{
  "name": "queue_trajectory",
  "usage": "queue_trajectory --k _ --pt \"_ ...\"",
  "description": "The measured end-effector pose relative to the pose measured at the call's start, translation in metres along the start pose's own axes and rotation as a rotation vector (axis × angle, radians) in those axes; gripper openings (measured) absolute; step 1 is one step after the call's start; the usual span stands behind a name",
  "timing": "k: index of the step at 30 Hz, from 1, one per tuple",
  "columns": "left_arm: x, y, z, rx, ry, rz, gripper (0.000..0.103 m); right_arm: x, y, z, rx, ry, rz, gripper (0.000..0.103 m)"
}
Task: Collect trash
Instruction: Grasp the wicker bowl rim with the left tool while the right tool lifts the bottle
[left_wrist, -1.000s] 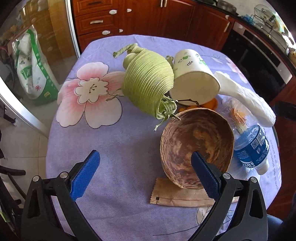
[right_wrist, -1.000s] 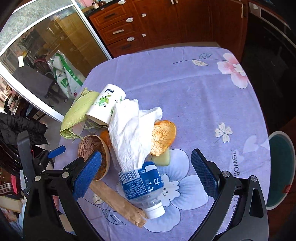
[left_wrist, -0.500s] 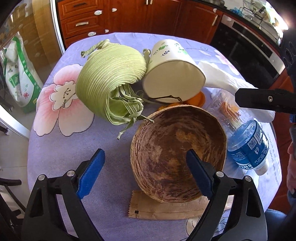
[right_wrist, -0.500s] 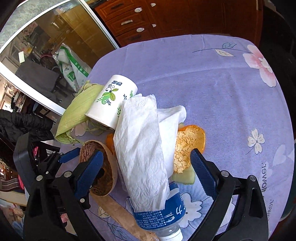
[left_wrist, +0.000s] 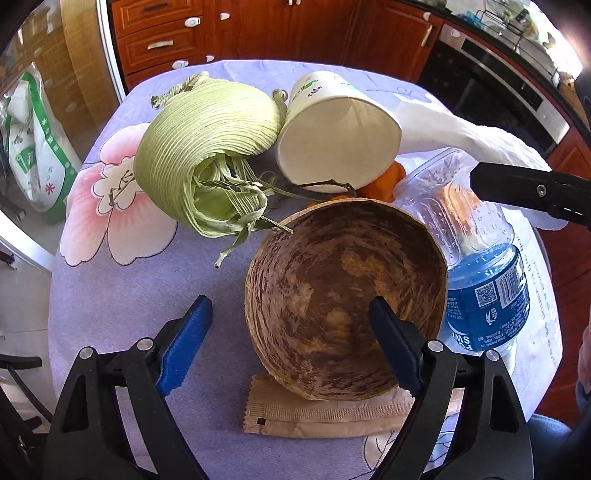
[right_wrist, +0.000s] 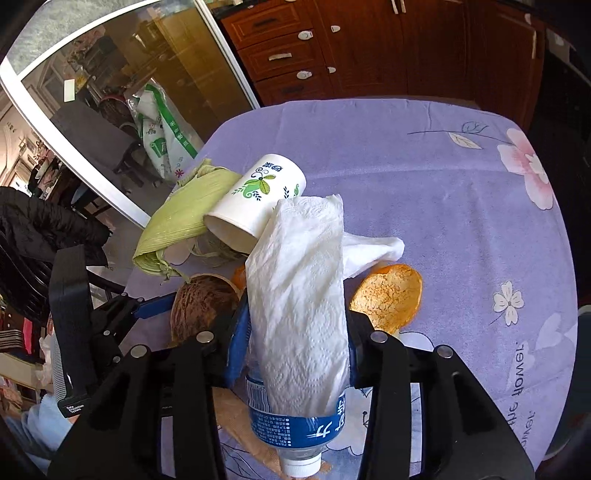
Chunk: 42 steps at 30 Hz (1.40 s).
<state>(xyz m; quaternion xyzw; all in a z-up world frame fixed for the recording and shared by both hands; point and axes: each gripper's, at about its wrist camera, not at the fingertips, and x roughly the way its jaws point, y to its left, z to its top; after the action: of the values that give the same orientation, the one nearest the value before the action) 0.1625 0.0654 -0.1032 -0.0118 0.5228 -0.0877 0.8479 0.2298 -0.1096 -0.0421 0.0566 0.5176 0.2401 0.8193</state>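
Trash lies in a heap on the lilac flowered tablecloth (left_wrist: 122, 295). My left gripper (left_wrist: 288, 339) is open and straddles the near left wall of a brown coconut shell (left_wrist: 343, 288): one finger is inside it, the other is outside, clear of the shell. Behind the shell lie a green corn husk (left_wrist: 207, 147), a tipped paper cup (left_wrist: 340, 129) and orange peel (right_wrist: 388, 299). The jaws of my right gripper (right_wrist: 293, 343) are closing, and their pads press on a plastic bottle (right_wrist: 295, 424) with a white paper towel (right_wrist: 299, 280) draped over it. A brown paper packet (left_wrist: 325, 417) lies under the shell.
Wooden cabinets (left_wrist: 295, 29) and an oven (left_wrist: 498, 70) stand beyond the table's far edge. A glass door (right_wrist: 110, 74) and a green-and-white bag (left_wrist: 33, 147) on the floor are at the left. A person's light sleeve (right_wrist: 37, 424) shows behind the left gripper (right_wrist: 110, 321).
My right gripper came forward over the bottle and its jaws narrowed onto it and the towel. My left gripper drew nearer the coconut shell, one finger now inside it.
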Motion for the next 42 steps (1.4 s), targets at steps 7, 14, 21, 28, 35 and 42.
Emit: queue_trajectory --k 7,14,21,28,35,42 --pt "0.002 -0.002 0.002 0.003 0.001 -0.008 0.087 0.005 -0.005 -0.004 0.002 0.021 -0.031 0.064" --pt "-0.004 0.0 0.002 0.005 -0.007 -0.022 0.082 -0.005 -0.008 0.005 0.021 -0.016 -0.021 0.064" --pt "-0.006 -0.005 0.002 0.014 -0.008 -0.034 0.059 -0.013 -0.004 0.006 -0.009 -0.033 -0.035 0.008" --pt "-0.009 -0.002 -0.002 -0.013 -0.005 -0.02 0.016 -0.03 0.003 0.003 -0.022 -0.073 -0.034 0.004" --pt "-0.038 -0.01 -0.01 -0.019 -0.057 0.006 0.006 -0.059 -0.006 -0.005 0.012 -0.129 -0.061 0.004" --pt "-0.068 -0.021 -0.021 -0.003 -0.1 0.049 0.006 -0.09 -0.012 -0.025 0.031 -0.178 -0.069 0.004"
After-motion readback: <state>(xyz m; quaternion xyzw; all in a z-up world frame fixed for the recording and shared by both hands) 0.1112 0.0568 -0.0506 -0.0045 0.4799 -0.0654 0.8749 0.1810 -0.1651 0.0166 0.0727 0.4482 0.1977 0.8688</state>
